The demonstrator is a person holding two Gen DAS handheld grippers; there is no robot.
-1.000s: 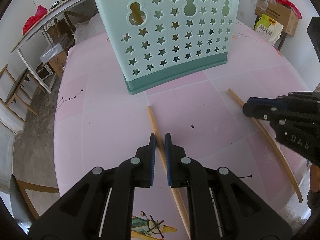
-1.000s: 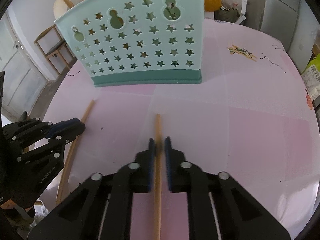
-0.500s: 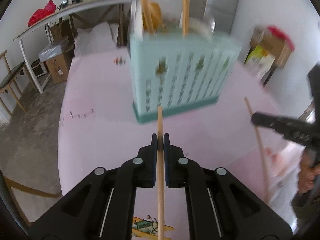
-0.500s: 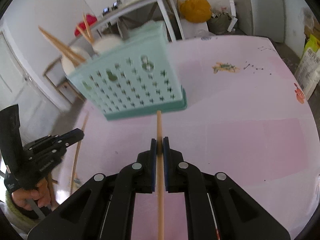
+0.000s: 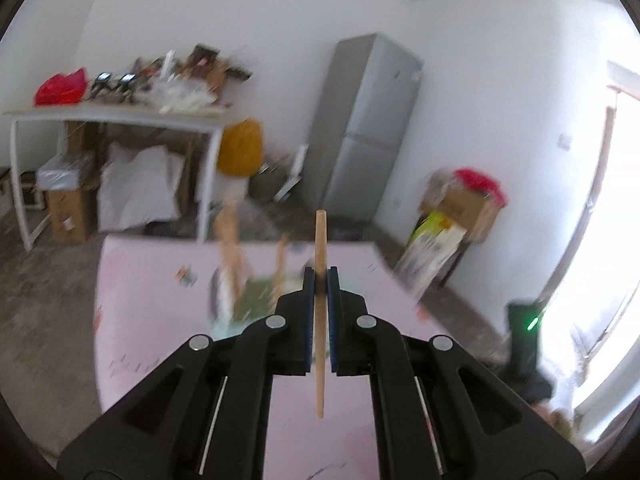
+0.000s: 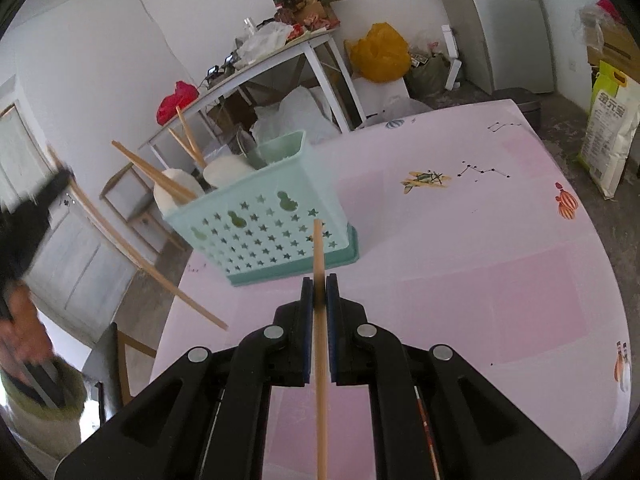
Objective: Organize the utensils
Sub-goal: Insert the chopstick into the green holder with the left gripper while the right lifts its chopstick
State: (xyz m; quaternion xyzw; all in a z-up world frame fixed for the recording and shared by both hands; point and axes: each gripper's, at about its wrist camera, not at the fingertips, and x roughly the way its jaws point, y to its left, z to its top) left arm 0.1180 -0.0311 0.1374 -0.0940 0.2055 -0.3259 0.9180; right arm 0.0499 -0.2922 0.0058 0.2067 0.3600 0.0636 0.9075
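Both grippers, left (image 5: 320, 282) and right (image 6: 319, 290), clamp chopsticks (image 6: 320, 320) above the counter (image 6: 480, 260); next, tip-down into the basket (image 6: 264, 224).

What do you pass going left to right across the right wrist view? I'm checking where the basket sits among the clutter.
Red bag → mint star-cutout basket → chopstick in the right gripper → yellow bag → airplane print on the tablecloth → refrigerator → rice sack.
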